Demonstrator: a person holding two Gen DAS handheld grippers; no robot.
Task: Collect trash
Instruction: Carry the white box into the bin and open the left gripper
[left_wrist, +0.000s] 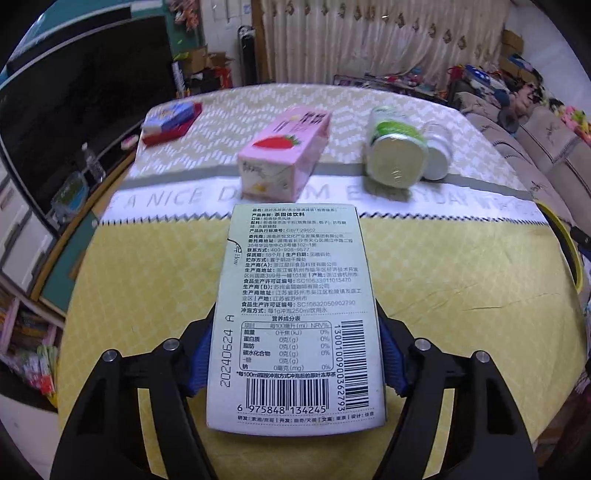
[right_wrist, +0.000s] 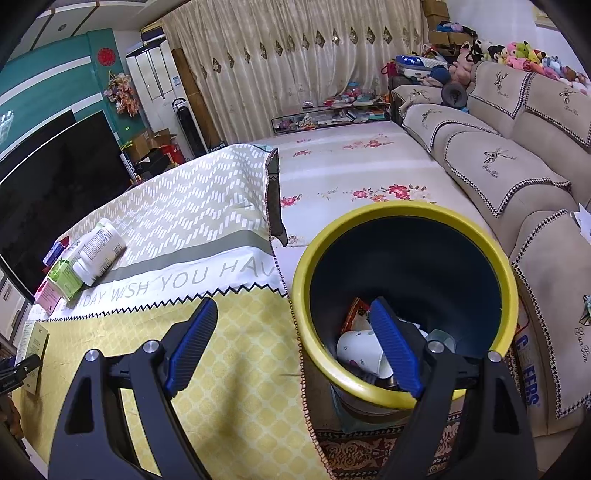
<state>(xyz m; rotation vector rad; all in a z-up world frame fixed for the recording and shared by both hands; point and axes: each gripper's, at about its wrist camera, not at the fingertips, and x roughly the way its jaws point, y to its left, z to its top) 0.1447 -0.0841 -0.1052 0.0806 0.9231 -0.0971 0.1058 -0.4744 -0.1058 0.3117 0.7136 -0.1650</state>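
Note:
My left gripper (left_wrist: 295, 354) is shut on a pale green tea box (left_wrist: 295, 314), label side up, held above the yellow tablecloth; the box also shows at the far left of the right wrist view (right_wrist: 35, 347). Beyond it lie a pink strawberry carton (left_wrist: 286, 151), a green-and-white bottle (left_wrist: 395, 147) and a white bottle (left_wrist: 437, 155). My right gripper (right_wrist: 295, 343) is open and empty, its right finger over the yellow-rimmed trash bin (right_wrist: 509, 295), which holds a white cup (right_wrist: 360, 350) and other trash.
A red and blue box (left_wrist: 170, 120) lies at the table's far left corner. The bin stands on the floor off the table's right edge (right_wrist: 291, 317). A sofa (right_wrist: 517, 166) is to the right, a dark TV (right_wrist: 55, 173) to the left.

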